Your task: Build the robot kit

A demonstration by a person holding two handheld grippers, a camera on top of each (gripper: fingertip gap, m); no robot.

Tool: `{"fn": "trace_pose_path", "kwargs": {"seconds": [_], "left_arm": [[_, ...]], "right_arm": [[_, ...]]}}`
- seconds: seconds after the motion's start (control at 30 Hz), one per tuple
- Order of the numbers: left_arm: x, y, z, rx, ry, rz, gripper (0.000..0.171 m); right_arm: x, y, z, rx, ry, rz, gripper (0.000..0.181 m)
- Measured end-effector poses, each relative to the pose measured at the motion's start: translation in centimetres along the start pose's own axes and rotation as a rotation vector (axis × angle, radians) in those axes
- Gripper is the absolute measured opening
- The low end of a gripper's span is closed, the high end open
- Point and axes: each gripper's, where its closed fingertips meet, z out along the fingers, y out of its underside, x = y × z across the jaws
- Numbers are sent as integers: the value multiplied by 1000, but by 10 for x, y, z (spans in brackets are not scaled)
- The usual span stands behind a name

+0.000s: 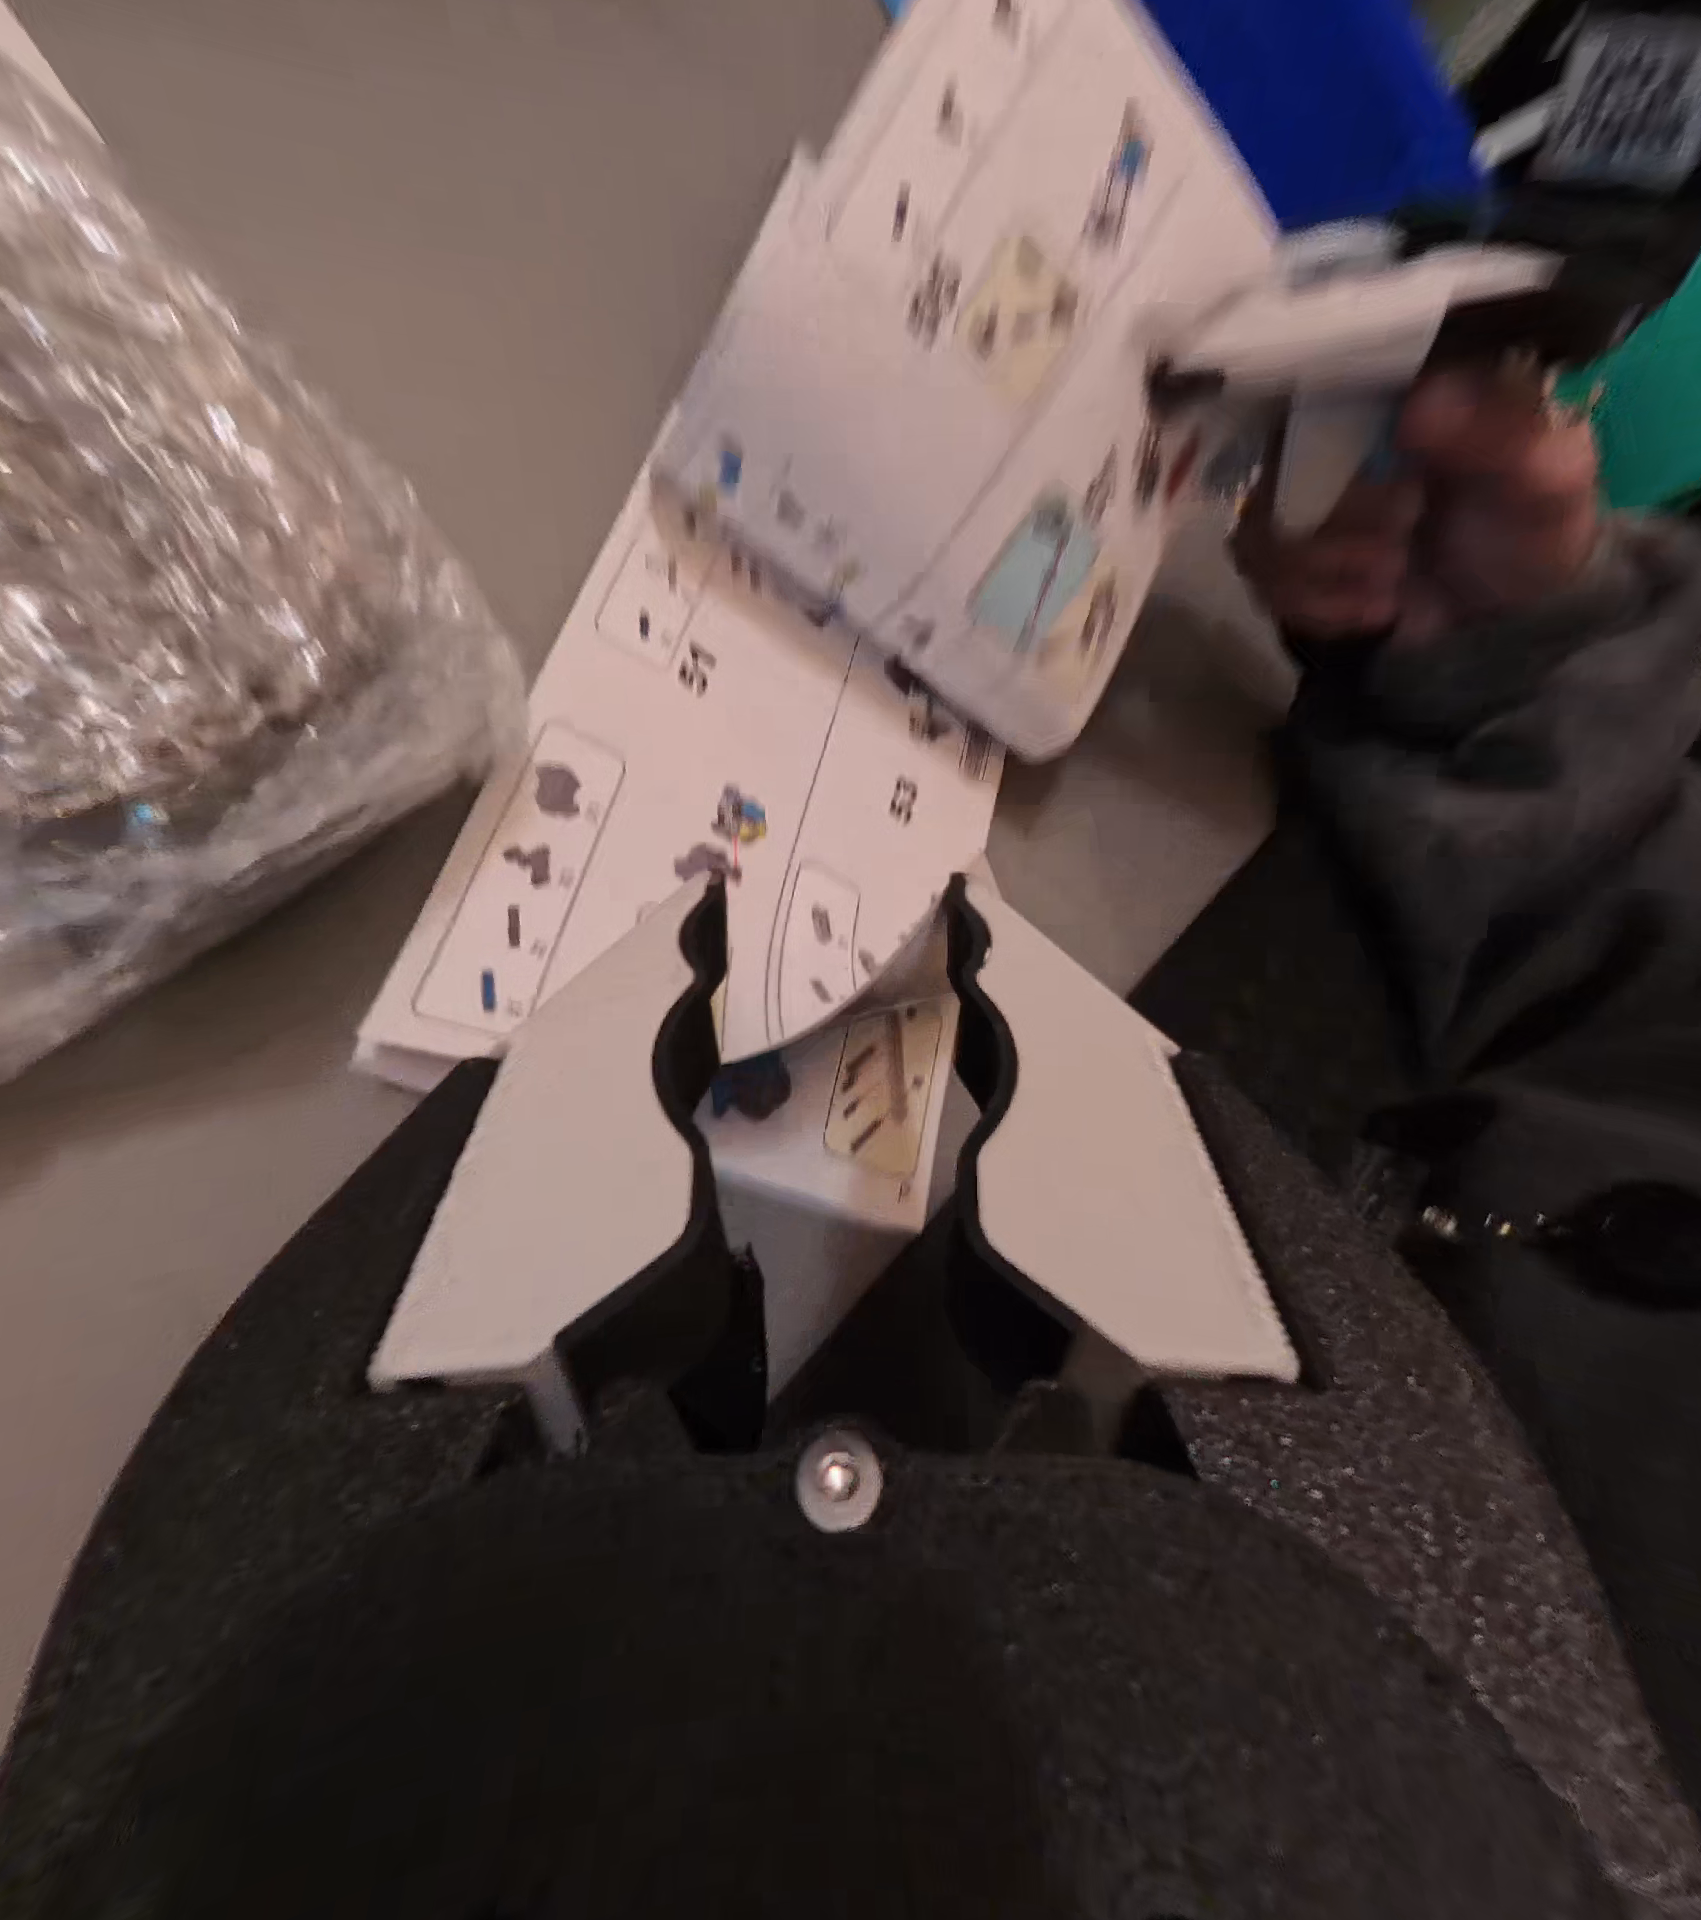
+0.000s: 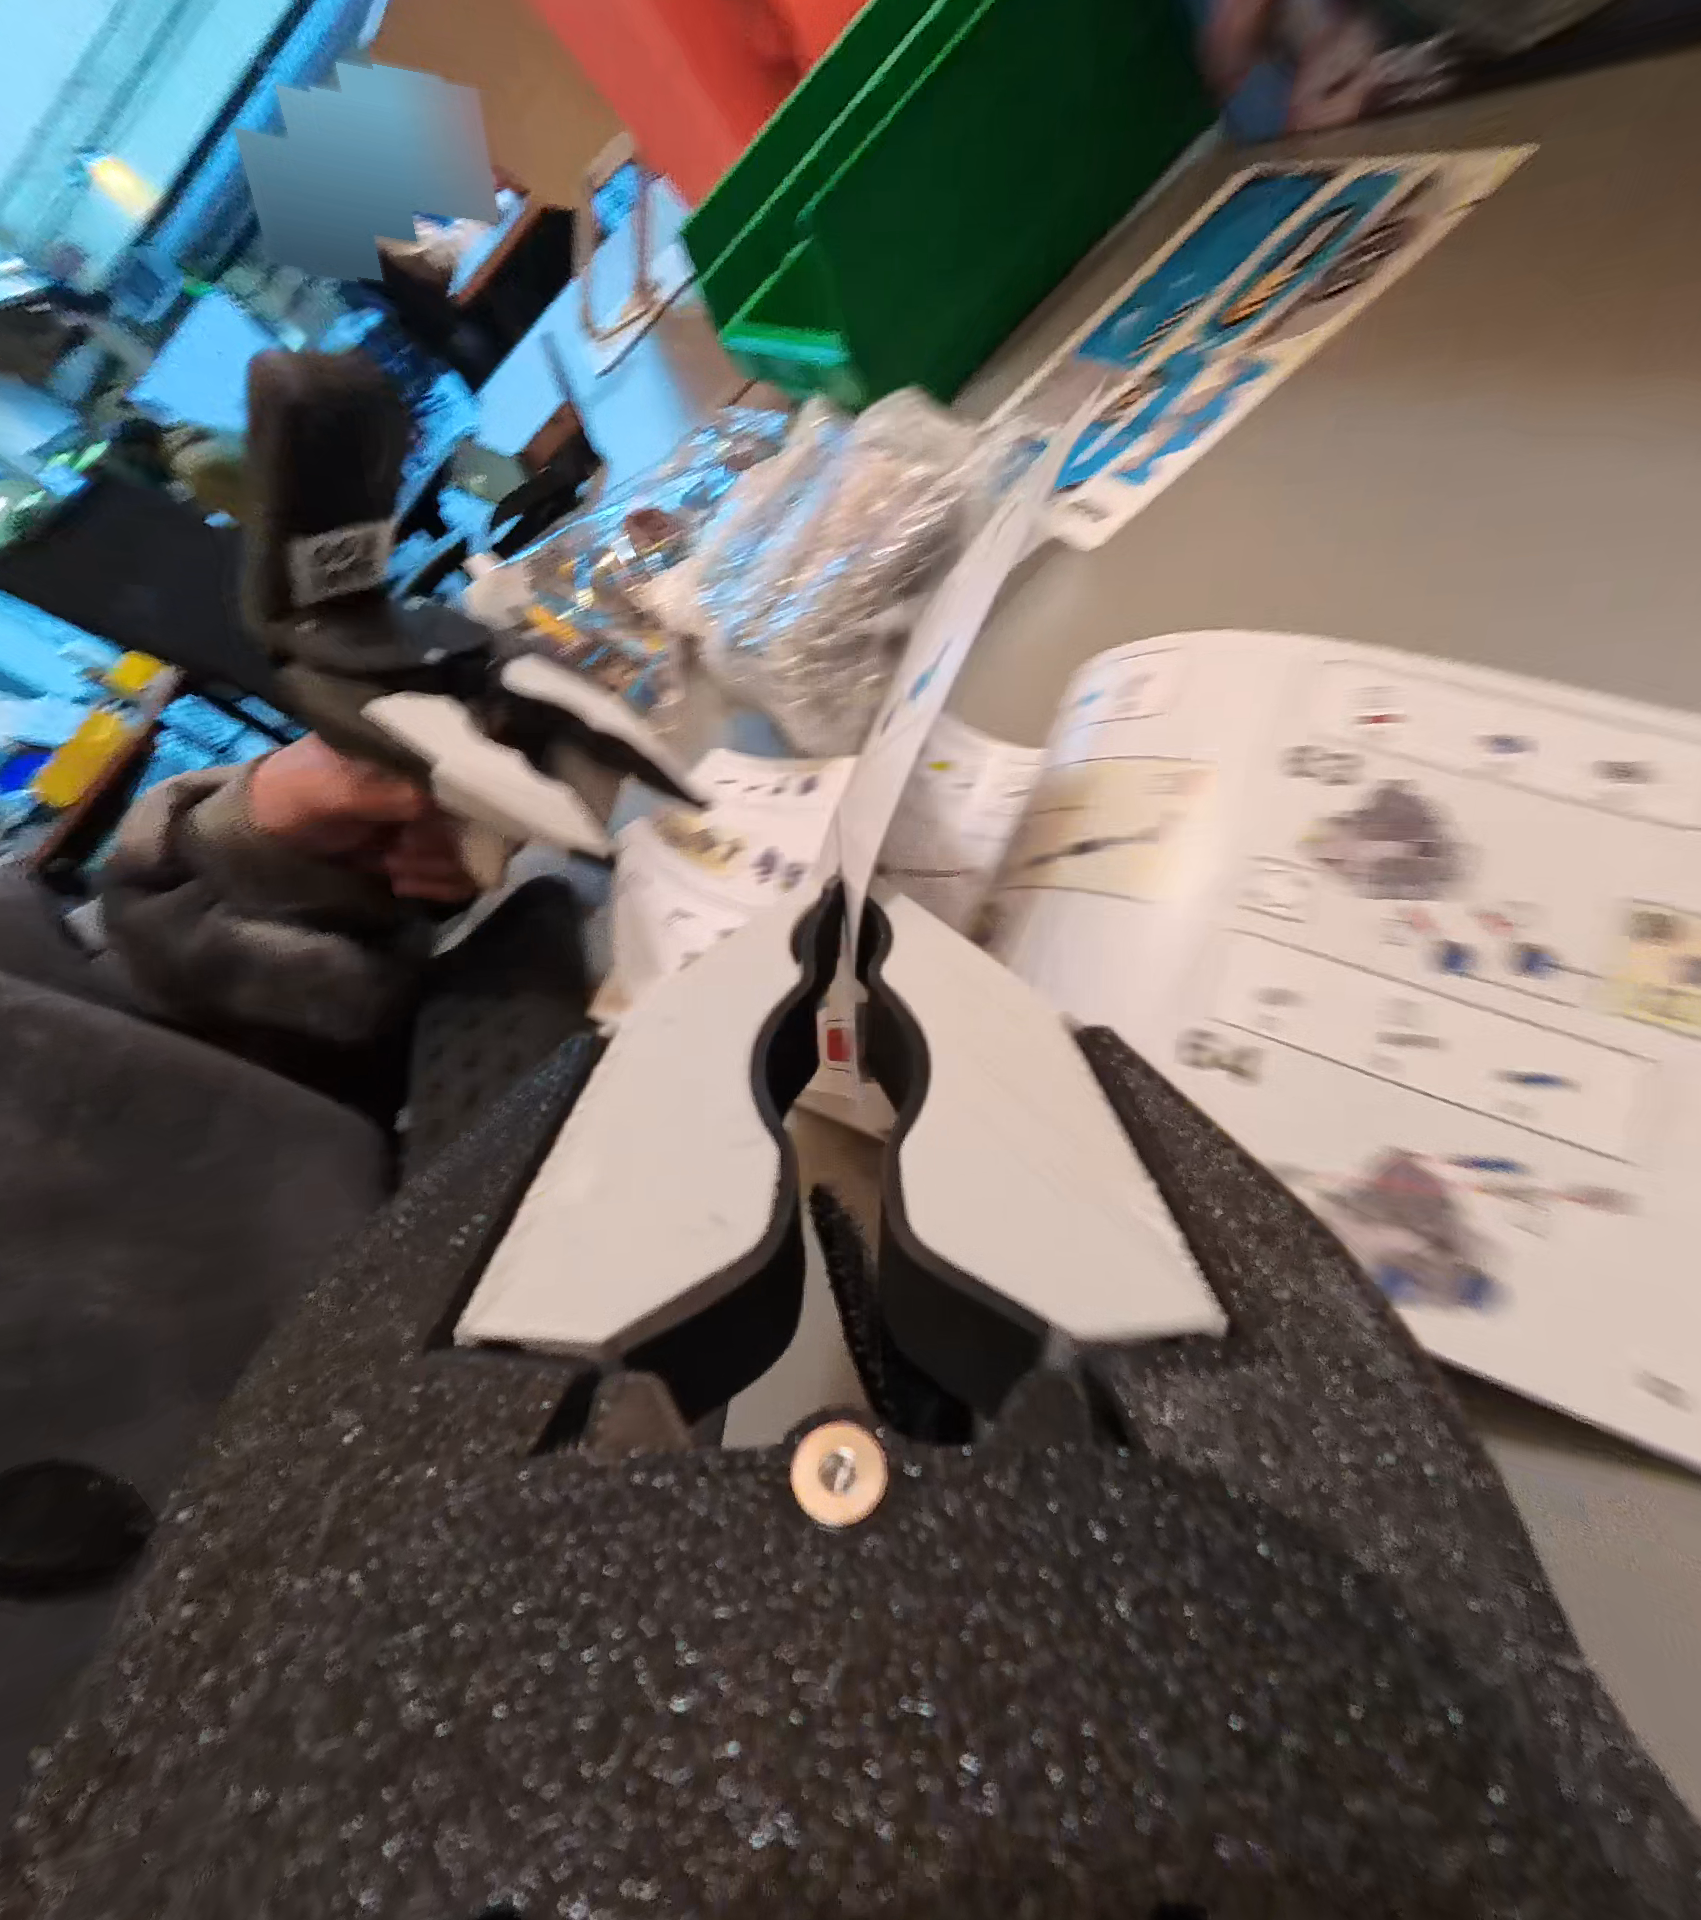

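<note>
A white instruction booklet [image 1: 721,790] lies open on the grey table [image 1: 410,312]; it also shows in the right wrist view [image 2: 1397,987]. My right gripper [image 2: 848,909] is shut on the edge of one page [image 2: 939,644] and holds that page lifted up from the booklet. In the left wrist view the right gripper [image 1: 1178,364] is at the upper right with the raised page [image 1: 929,364] hanging from it. My left gripper [image 1: 833,894] is open over the booklet's near corner, with a curled page corner [image 1: 825,966] between its fingers. The left gripper [image 2: 555,769] also shows at left in the right wrist view.
A crinkled clear plastic bag of small parts [image 1: 98,540] lies left of the booklet, with more bags [image 2: 825,540] behind it. A green box [image 2: 929,208] and a blue printed sheet [image 2: 1241,312] stand at the back. A person's grey sleeve [image 1: 1552,748] is at the right. My hands' fingertips stand some 15 cm from each other.
</note>
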Motion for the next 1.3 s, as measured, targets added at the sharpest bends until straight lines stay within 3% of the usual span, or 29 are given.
{"fn": "trace_pose_path", "kwargs": {"seconds": [0.1,0.17,0.27,0.33,0.37,0.5,0.57,0.67,0.73,0.8,0.93,1.1,1.17,1.3], "left_arm": [[-2,22,9,-106,-12,3,43],[-1,25,13,-113,-17,18,43],[-1,24,13,-121,-40,47,43],[1,22,13,-119,-39,60,42],[3,21,14,-117,-31,64,42],[5,14,16,-103,-22,66,42],[6,12,16,-92,-15,62,42],[6,11,15,-85,-11,51,42],[7,10,14,-79,-6,49,42],[12,7,13,-61,18,43,43],[18,-24,-3,107,46,-2,42],[25,-72,-40,424,267,-272,43],[18,-71,-32,414,207,-239,48],[24,-64,7,318,43,1,86]], "right_arm": [[59,-17,-40,58,256,40,5],[107,-20,-79,73,513,72,28],[94,-43,-106,142,594,-85,44],[47,-50,-87,110,493,-271,47],[16,-42,-65,47,374,-347,47],[-72,51,33,-329,-74,-316,50],[-74,85,69,-407,-61,-309,47],[-69,102,99,-418,17,-310,41],[-66,96,103,-409,77,-361,17],[-73,85,101,-354,44,-341,1],[-68,72,89,-297,14,-261,0],[-38,23,51,-38,116,-193,0],[-36,7,33,88,75,-148,0],[-44,-12,6,255,-111,-21,0]]}}
